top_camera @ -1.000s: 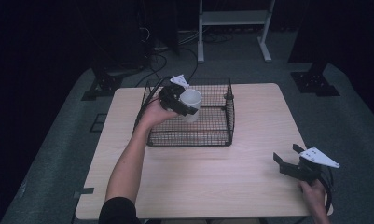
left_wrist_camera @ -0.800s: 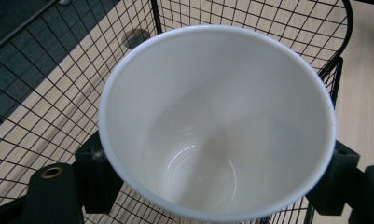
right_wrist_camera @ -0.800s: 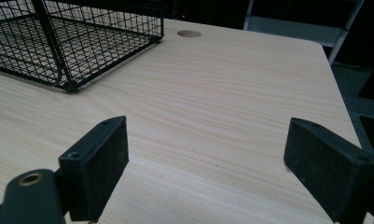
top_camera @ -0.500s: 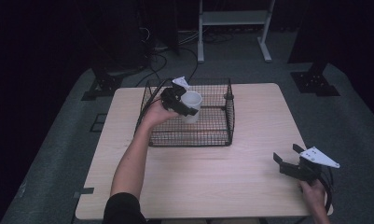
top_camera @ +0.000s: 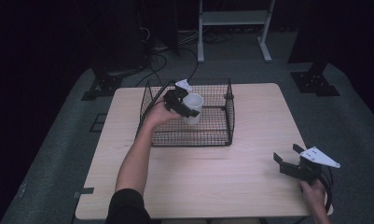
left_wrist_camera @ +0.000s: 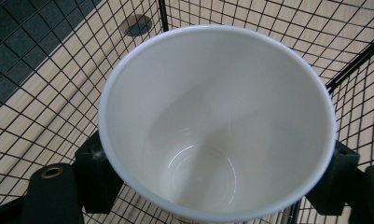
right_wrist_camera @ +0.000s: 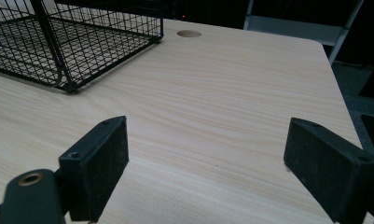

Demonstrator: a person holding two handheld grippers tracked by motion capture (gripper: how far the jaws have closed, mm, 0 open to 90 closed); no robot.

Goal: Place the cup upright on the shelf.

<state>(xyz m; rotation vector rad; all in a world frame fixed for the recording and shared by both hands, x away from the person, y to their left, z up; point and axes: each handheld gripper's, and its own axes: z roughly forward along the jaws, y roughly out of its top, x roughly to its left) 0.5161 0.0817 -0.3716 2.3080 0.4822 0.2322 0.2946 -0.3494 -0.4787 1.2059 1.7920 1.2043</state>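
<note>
white cup clamped between the left gripper jaws has sunk lower into the wire basket, nearly placed. right gripper idles, jaws spread.

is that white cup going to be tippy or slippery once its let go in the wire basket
The smooth white tapered cup looks glossy, so it may slip between the left gripper pads. It narrows towards its base, so it could tip on the black wire basket grid floor. It looks empty and thin-rimmed, so probably light.
</note>
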